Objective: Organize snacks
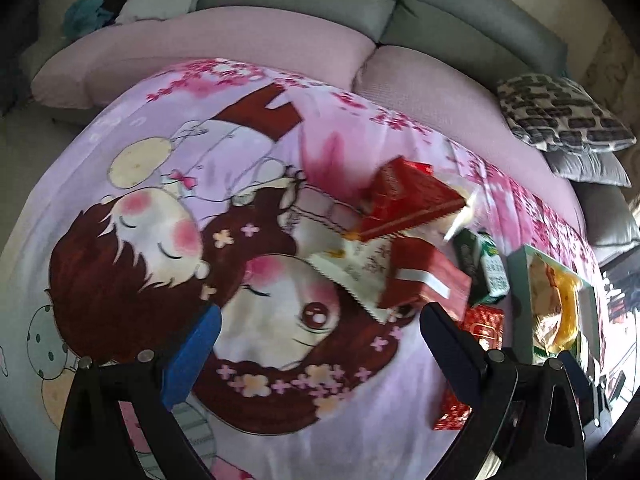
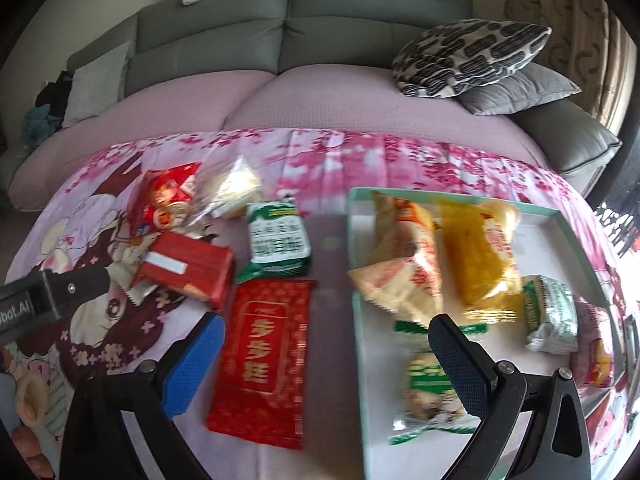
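Observation:
Loose snacks lie on a cartoon-print cloth (image 2: pixel 340 148): a red flat packet (image 2: pixel 264 360), a red pack with a white stripe (image 2: pixel 188 272), a green-and-white packet (image 2: pixel 276 240), a red bag (image 2: pixel 164 200) and a clear-wrapped pastry (image 2: pixel 228 192). The pale green tray (image 2: pixel 560 240) on the right holds a yellow pack (image 2: pixel 480 256), orange-white packets (image 2: pixel 404 240) and green packets (image 2: pixel 552 312). My right gripper (image 2: pixel 328 360) is open over the red flat packet and the tray's left edge. My left gripper (image 1: pixel 320 352) is open and holds nothing, left of the red pack (image 1: pixel 424 280) and the tray (image 1: pixel 516 280).
A grey sofa (image 2: pixel 304 24) with a pink seat cover backs the cloth. A patterned cushion (image 2: pixel 468 56) and a grey one (image 2: pixel 520 92) lie at the right. One finger of the left gripper (image 2: pixel 76 284) reaches in beside the red pack.

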Motion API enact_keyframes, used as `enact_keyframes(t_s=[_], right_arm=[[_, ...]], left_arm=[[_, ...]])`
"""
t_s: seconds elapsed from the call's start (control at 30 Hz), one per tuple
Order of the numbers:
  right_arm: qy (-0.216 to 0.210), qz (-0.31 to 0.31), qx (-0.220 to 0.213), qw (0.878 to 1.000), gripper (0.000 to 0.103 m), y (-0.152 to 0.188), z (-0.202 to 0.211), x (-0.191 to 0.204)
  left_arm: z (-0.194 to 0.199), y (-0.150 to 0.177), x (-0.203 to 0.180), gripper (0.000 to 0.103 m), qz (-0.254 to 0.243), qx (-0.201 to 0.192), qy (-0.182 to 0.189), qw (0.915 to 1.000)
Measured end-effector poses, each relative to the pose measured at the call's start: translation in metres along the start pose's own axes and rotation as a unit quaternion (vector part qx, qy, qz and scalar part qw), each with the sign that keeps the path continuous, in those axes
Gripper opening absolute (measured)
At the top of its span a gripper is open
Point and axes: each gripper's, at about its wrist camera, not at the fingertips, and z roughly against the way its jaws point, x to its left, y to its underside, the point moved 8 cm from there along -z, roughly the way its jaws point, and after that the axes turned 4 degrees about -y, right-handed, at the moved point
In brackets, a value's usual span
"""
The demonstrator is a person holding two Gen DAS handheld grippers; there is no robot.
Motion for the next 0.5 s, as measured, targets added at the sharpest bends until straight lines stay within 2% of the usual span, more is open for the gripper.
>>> enact_keyframes(t_s=[0.27,0.5], right_arm=[[-0.013,0.014,0.015,1.000,0.102,0.008,-0.008,0.023],[0.004,0.005,0.014,1.000,0.090,0.008,-0.006,0.018]], left_arm=[[-0.010,0.003,0.015,0.100,0.009,0.018,-0.005,0.9998],[-0.017,0.005,0.019,0.100,0.010,0.028,-0.003,0.9996]])
